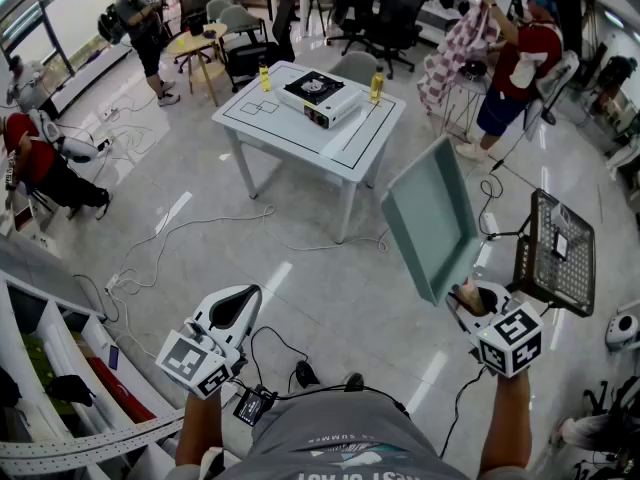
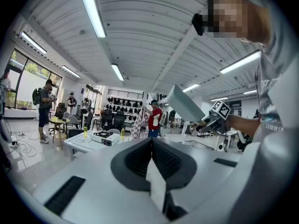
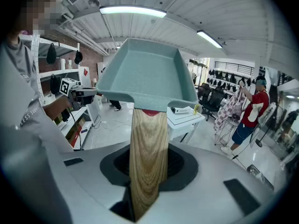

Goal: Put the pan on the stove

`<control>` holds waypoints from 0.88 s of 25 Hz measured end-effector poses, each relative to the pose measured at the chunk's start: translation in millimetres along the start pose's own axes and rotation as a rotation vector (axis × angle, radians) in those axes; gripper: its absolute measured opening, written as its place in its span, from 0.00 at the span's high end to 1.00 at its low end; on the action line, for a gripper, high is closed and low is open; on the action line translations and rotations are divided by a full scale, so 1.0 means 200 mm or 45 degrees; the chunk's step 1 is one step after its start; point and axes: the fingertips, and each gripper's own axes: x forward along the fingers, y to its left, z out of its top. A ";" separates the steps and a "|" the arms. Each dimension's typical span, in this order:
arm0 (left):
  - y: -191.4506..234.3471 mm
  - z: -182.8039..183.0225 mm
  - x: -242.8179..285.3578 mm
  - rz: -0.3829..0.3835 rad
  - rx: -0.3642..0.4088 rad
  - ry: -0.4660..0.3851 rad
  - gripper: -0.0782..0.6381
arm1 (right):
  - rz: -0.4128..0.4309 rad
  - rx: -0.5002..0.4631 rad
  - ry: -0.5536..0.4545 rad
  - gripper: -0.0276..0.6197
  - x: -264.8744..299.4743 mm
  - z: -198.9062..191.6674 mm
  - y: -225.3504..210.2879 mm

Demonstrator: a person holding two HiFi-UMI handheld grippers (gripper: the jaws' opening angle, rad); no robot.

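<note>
My right gripper point(image 1: 468, 301) is shut on the wooden handle point(image 3: 148, 157) of a teal rectangular pan point(image 1: 432, 218), which stands tilted up over the floor. In the right gripper view the pan point(image 3: 145, 76) fills the upper middle. The stove point(image 1: 322, 96) is a white and black tabletop burner on the white table point(image 1: 352, 143), far ahead of both grippers. My left gripper point(image 1: 232, 313) hangs low at the left with its jaws shut and nothing between them. The left gripper view shows its shut jaws point(image 2: 152, 146), the pan point(image 2: 184, 105) and the distant stove point(image 2: 106, 138).
Two yellow bottles point(image 1: 377, 86) stand beside the stove. A black wire basket point(image 1: 555, 253) on a stand is at the right. Cables point(image 1: 200, 230) trail over the floor. Shelving point(image 1: 60, 368) runs along the lower left. People and office chairs point(image 1: 395, 13) are beyond the table.
</note>
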 end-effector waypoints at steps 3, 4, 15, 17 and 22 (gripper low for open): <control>0.03 0.00 -0.01 -0.003 -0.003 -0.003 0.89 | -0.001 0.000 -0.003 0.80 0.02 0.02 0.02; 0.04 0.00 -0.02 -0.004 -0.003 -0.003 0.89 | -0.003 0.001 -0.003 0.80 0.02 0.03 0.03; 0.21 -0.02 -0.07 -0.042 -0.008 -0.015 0.89 | -0.053 0.046 0.002 0.80 0.13 0.11 0.11; 0.24 -0.02 -0.09 -0.052 -0.006 -0.017 0.89 | -0.062 0.055 -0.006 0.80 0.14 0.13 0.14; 0.29 -0.03 -0.10 -0.061 -0.016 -0.016 0.89 | -0.071 0.057 0.001 0.80 0.18 0.16 0.16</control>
